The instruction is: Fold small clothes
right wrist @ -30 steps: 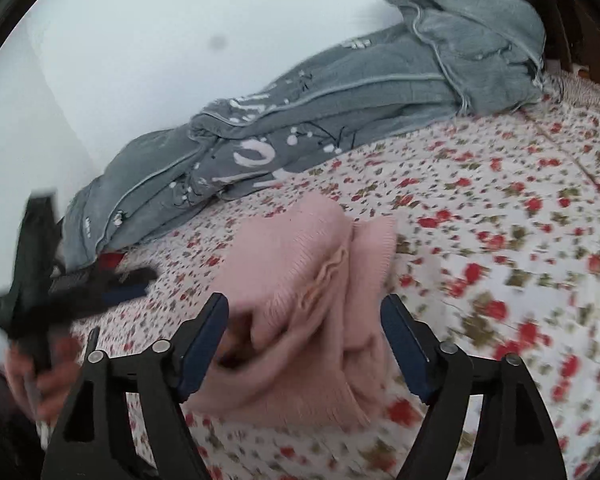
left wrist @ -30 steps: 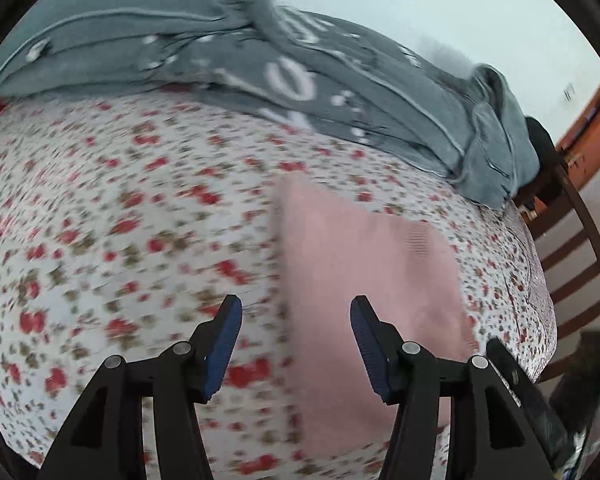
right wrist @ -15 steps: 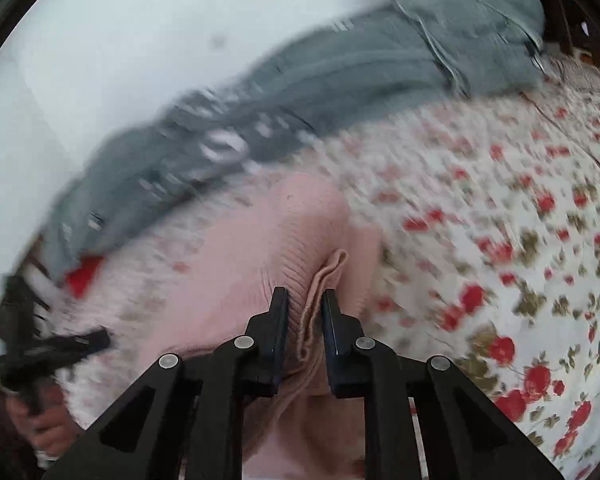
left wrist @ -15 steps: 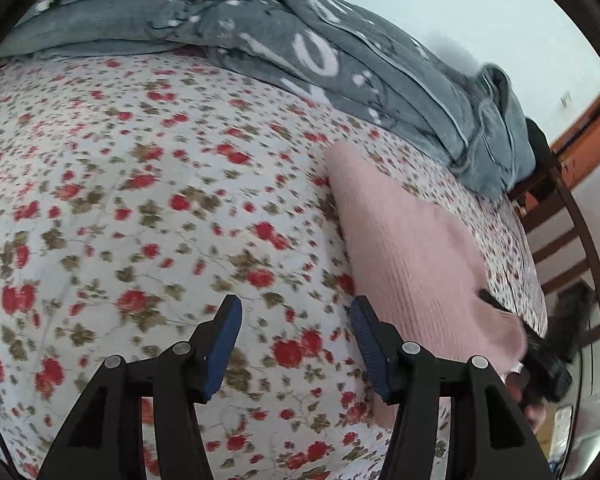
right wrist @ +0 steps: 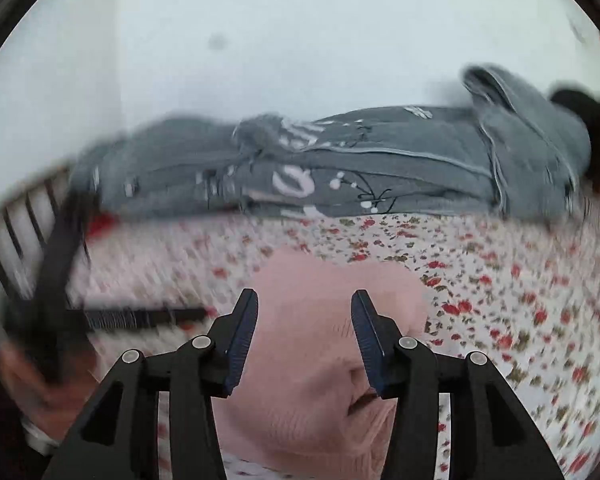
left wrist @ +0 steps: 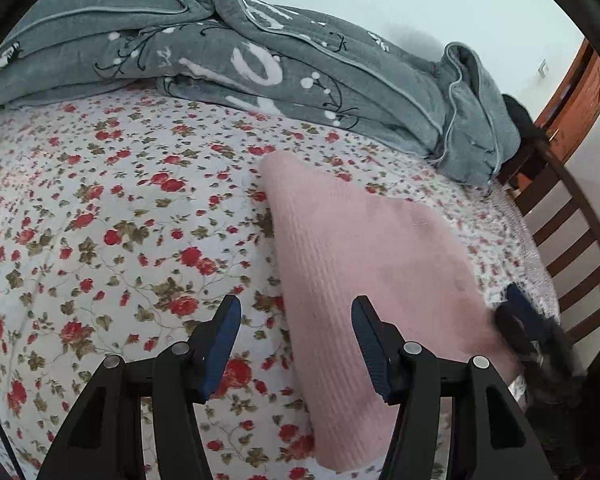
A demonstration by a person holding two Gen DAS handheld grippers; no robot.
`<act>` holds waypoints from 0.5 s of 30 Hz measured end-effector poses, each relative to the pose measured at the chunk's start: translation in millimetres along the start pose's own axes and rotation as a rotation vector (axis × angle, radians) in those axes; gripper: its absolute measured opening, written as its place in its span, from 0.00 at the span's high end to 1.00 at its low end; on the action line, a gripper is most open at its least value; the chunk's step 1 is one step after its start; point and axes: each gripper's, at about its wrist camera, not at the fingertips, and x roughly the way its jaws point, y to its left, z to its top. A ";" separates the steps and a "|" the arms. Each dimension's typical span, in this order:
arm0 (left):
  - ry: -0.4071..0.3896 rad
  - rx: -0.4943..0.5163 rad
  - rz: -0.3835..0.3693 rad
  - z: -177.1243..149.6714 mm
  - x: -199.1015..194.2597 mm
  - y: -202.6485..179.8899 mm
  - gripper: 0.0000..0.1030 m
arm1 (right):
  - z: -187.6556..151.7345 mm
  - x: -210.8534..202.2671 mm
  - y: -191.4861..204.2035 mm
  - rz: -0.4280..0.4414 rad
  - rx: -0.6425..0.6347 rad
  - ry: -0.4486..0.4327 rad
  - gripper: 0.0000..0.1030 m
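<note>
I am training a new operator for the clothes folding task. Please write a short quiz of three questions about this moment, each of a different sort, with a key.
1. True or false: the right gripper is shut on the pink garment.
2. Multiple choice: the grey blanket lies
A. on top of the pink garment
B. along the far side of the floral sheet, by the wall
C. between the fingers of the left gripper
3. Fill in: both grippers stand ____ and hold nothing.

Key: 1 false; 2 B; 3 open.
</note>
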 end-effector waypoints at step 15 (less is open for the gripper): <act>-0.003 0.272 0.036 -50.0 36.4 -64.0 0.38 | -71.7 24.0 -53.9 -0.129 0.118 0.101 0.63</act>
